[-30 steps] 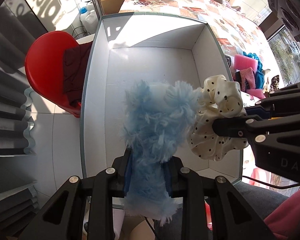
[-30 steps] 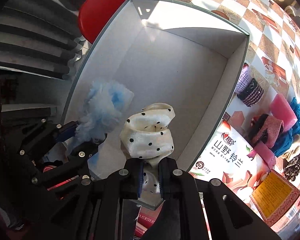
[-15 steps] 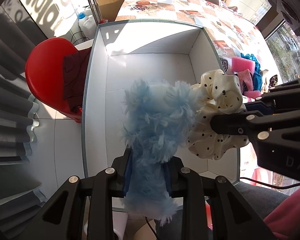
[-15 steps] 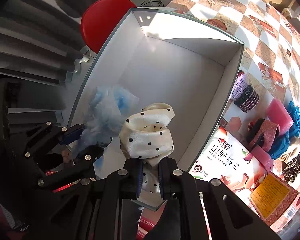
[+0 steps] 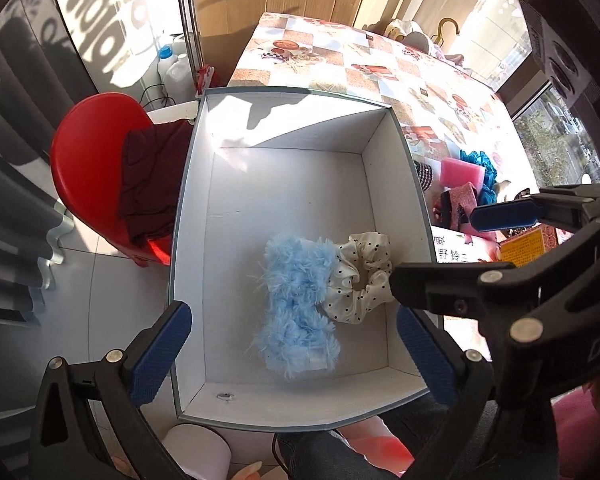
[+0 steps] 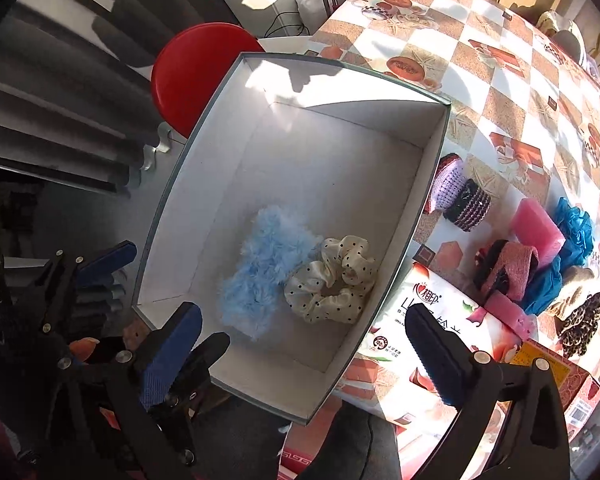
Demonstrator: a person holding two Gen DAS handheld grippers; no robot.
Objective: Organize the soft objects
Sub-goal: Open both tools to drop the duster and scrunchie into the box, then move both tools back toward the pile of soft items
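A fluffy light-blue piece (image 5: 296, 304) (image 6: 268, 268) and a cream polka-dot scrunchie (image 5: 359, 276) (image 6: 333, 284) lie side by side, touching, on the floor of the white grey-rimmed box (image 5: 292, 184) (image 6: 319, 168), near its front wall. My left gripper (image 5: 292, 344) hangs above them, jaws opening wide, nothing pressed between its blue pads (image 5: 162, 344). My right gripper (image 6: 303, 348) is likewise opening above the box, with nothing in it. One of its fingers (image 5: 439, 284) reaches over the scrunchie's edge in the left wrist view.
A red chair (image 5: 88, 168) with a dark red cloth (image 5: 152, 184) stands left of the box. On the checkered table (image 6: 499, 80) to the right lie knitted bands (image 6: 467, 200), a pink sponge (image 6: 539, 232), blue mesh (image 6: 575, 236), a leopard scrunchie (image 6: 587, 316) and a tissue pack (image 6: 439, 320).
Both grippers went from shut to wide open and rose a little. The blue fluffy piece and the polka-dot scrunchie left their jaws and now lie on the box floor.
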